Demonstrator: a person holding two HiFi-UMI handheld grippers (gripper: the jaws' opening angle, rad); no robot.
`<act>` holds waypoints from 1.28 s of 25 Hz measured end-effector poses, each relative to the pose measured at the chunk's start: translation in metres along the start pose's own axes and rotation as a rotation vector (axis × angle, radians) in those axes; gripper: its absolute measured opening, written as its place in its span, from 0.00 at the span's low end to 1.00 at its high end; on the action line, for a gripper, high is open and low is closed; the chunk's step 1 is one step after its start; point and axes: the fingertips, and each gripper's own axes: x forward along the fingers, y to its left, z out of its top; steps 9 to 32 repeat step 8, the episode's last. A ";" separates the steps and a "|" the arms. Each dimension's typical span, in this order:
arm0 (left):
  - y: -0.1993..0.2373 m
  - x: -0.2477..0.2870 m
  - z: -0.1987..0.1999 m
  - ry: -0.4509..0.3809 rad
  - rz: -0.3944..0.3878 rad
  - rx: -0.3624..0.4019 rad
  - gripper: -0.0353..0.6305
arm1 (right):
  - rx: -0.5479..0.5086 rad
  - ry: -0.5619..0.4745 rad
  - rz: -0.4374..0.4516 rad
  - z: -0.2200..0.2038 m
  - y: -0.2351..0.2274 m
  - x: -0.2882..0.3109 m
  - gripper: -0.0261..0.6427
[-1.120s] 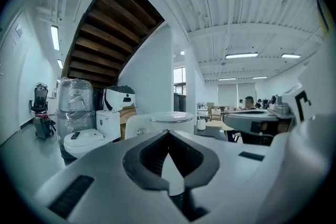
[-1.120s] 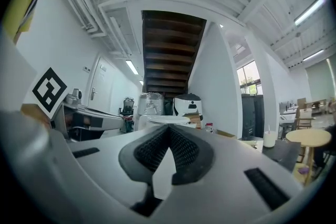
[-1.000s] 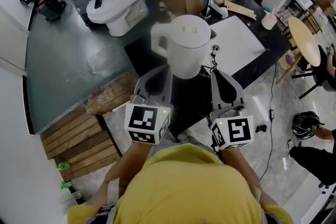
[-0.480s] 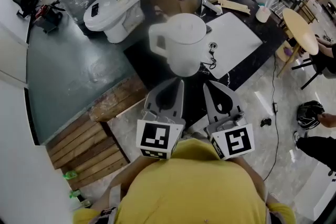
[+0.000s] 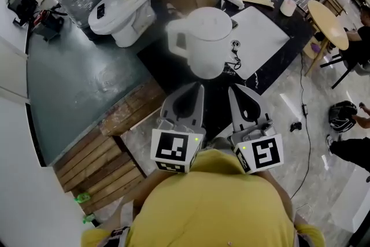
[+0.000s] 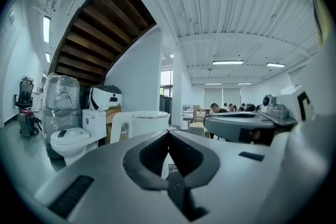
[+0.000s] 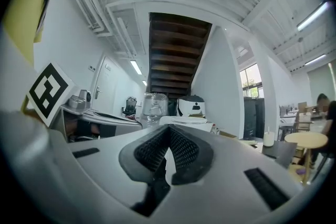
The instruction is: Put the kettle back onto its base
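Kettle (image 5: 205, 37) upright on counter (image 5: 157, 58); base beneath not visible. Left gripper (image 5: 195, 88), right gripper (image 5: 235, 89): jaws pressed together, empty, clear of kettle. Task likely done.

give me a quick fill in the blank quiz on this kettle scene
1. The kettle is coloured ___.
2. In the head view, its handle sticks out toward the picture's ___ side.
3. The left tool and right tool both have jaws that are ___.
4. The person's shirt is ___.
Missing words: white; left; shut; yellow.
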 end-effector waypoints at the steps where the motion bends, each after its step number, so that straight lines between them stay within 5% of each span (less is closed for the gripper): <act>1: 0.002 -0.001 -0.002 -0.002 -0.003 0.004 0.07 | -0.002 -0.001 -0.005 -0.001 0.002 0.001 0.06; 32: 0.013 -0.004 -0.008 0.005 -0.026 0.000 0.07 | -0.004 0.013 -0.014 -0.005 0.017 0.010 0.06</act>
